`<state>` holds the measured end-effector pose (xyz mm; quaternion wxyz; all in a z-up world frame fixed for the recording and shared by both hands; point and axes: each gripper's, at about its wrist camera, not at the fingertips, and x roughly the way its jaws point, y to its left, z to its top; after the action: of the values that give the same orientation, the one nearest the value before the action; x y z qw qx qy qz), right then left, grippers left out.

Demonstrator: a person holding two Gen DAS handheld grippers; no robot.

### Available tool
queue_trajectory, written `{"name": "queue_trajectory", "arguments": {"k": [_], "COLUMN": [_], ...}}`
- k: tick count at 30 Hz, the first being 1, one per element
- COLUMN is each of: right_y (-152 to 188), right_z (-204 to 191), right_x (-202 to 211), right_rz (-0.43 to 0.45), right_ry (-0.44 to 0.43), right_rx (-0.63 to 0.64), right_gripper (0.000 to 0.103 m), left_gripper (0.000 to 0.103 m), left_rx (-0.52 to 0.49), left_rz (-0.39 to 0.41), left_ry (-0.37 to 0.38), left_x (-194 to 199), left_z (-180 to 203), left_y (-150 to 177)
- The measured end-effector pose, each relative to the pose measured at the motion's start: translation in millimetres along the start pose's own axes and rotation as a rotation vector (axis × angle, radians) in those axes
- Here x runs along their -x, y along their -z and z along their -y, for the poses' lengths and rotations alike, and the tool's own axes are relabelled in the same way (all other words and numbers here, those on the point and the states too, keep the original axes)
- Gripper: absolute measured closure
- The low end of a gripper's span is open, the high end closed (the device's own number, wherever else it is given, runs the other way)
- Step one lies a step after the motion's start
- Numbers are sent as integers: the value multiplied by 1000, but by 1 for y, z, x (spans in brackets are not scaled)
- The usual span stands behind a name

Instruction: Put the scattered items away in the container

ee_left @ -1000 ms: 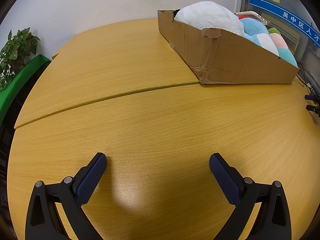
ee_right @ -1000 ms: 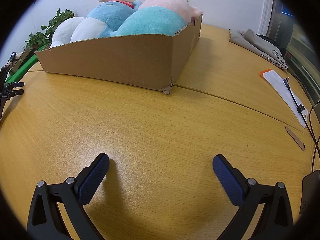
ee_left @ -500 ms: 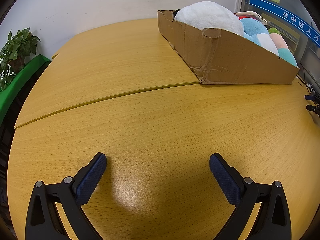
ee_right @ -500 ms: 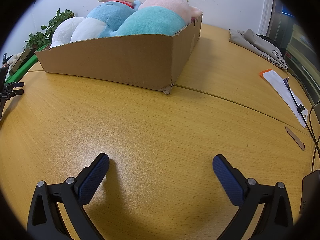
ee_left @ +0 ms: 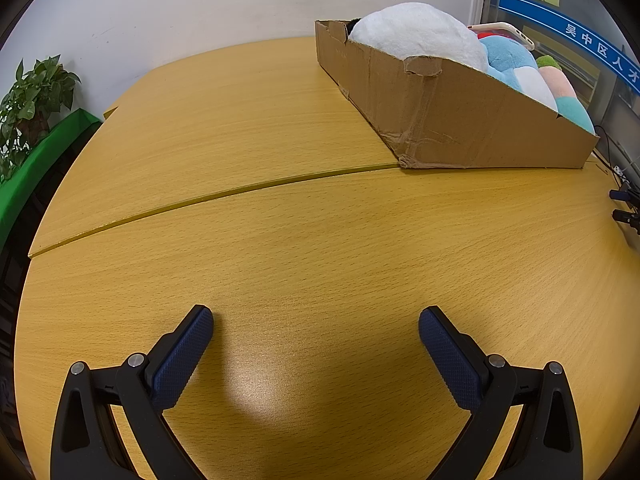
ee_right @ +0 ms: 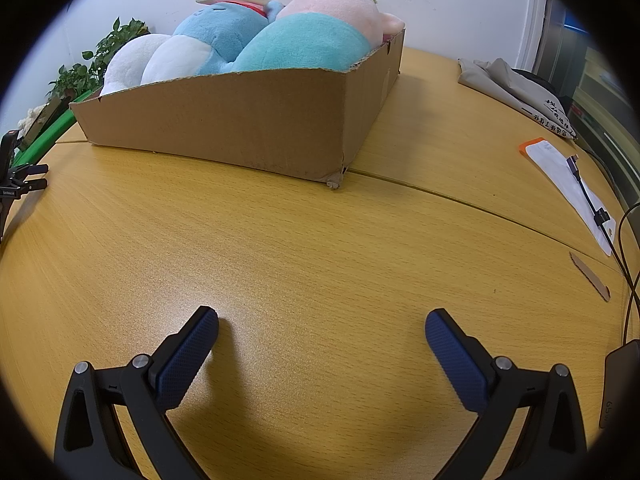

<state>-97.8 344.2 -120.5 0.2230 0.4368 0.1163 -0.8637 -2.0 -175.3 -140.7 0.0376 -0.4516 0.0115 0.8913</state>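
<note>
Wood table, cardboard box long axis diagonal, toys inside

Lower parts of plush toys behind cardboard box wall.

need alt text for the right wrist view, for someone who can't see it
A cardboard box packed with soft toys sits on a wooden table, ahead of the open, empty right gripper. To the right lie a folded grey cloth, a white envelope with a cable across it, and a thin cardboard strip; a leafy plant stands far left.
</note>
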Motion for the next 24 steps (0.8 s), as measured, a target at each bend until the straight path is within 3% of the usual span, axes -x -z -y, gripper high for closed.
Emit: {"name": "queue_trajectory", "arguments": {"k": [24], "right_y": [0], "right_z": [0], "right_x": [0], "right_rz": [0], "right_ry": [1], "right_rx": [0], "right_gripper": [0], "left_gripper": [0], "left_rx": [2], "left_rz": [0], "left_ry": [-1], "left_x": [0], "left_z": [-1], "left_y": [2]}}
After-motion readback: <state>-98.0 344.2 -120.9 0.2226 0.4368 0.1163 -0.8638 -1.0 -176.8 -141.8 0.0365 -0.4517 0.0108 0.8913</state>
